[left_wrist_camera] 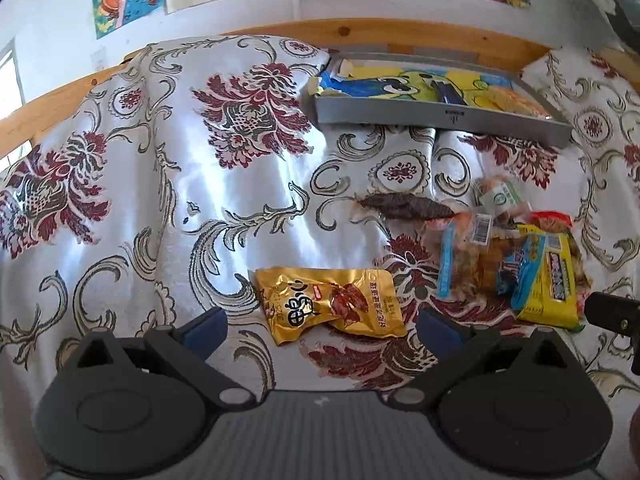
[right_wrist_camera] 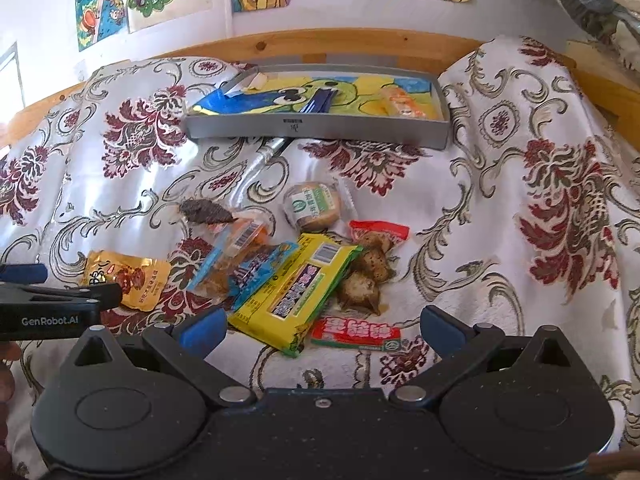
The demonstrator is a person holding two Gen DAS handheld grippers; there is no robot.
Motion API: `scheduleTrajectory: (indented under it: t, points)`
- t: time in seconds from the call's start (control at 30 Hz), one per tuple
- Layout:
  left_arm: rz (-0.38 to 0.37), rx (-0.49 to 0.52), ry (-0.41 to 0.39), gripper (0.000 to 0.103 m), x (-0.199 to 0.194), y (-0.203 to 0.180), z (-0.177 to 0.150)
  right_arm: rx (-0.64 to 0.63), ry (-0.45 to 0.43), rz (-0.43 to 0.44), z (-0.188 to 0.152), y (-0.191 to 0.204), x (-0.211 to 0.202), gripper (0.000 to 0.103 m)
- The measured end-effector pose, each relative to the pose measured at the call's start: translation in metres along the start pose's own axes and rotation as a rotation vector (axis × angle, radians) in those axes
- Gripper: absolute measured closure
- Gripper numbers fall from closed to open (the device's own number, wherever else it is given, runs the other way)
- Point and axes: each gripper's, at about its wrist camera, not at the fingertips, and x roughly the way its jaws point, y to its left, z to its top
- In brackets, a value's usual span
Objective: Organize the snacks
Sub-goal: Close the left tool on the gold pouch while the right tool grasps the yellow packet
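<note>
With both the left gripper [left_wrist_camera: 322, 322] and the right gripper [right_wrist_camera: 322, 326] spread wide and empty, the gold packet [left_wrist_camera: 330, 304] lying apart, left of the snack pile [right_wrist_camera: 296, 276] and well short of the grey tray [right_wrist_camera: 316, 128], looks next for pickup, needing the left jaws lowered around it.

A home, likely a bedroom or living room: a satin floral cloth [left_wrist_camera: 160, 184] drapes a pine-framed piece of furniture [left_wrist_camera: 400, 30], with children's colourful drawings [right_wrist_camera: 108, 0] taped to the white wall at twelve o'clock.
</note>
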Motion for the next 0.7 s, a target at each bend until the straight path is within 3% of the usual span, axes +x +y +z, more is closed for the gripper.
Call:
scheduleTrajectory:
  t: [0.17,0.3,0.6,0.7]
  points:
    - [-0.014,0.080,-0.014,0.001,0.005,0.001,0.009,0.000,0.020,0.042,0.000,0.002,0.008,0.001]
    - [-0.066,0.137,-0.024,0.001,0.010,0.004,0.015,-0.001,0.034,0.058,0.001,0.004,0.018,0.001]
    - [-0.229,0.423,0.033,0.001,0.034,0.005,0.025,-0.083,0.053,0.023,-0.001,0.016,0.039,0.001]
    - [-0.277,0.561,0.064,0.001,0.044,0.002,0.027,-0.099,0.049,0.021,-0.001,0.018,0.042,0.001]
